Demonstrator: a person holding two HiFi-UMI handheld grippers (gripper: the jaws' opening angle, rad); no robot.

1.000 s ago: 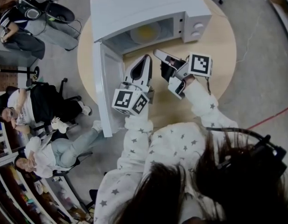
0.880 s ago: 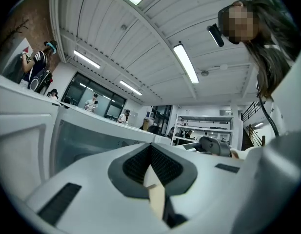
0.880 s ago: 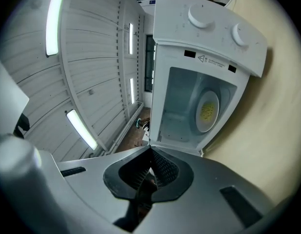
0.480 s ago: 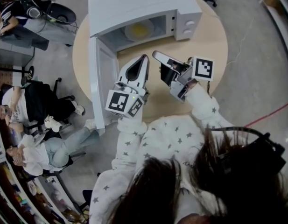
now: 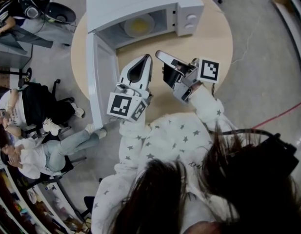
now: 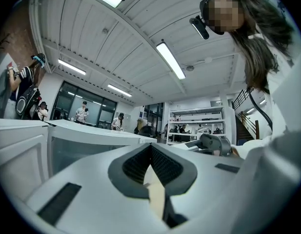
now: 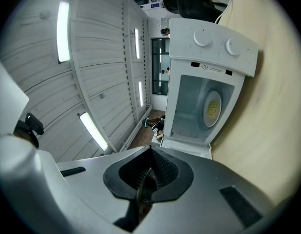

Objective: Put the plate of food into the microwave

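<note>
Far left, the door (image 5: 98,77) hangs wide open, swung out past the table (image 5: 216,45) edge. Just right of it, your left gripper (image 5: 146,58) is in the air in front of the opening, its fingers pressed together on nothing.

The plate (image 5: 139,25) sits inside the microwave (image 5: 140,1), well back on the cavity floor, with yellow food on it. So the placing itself looks done, and you seem to be in the step after it.

Your right gripper (image 5: 159,55) is close beside the left one, tip pointing toward the opening, its fingers also closed and empty.

If anything is left, it is probably the door. That calls for getting your left gripper round to the door's outer face and pushing it through its arc, with the right gripper clear of the gap.

From your head, the microwave's top cuts off the near part of the plate. What the food is can't be made out. Your left gripper view points up at the ceiling and shows no plate.
</note>
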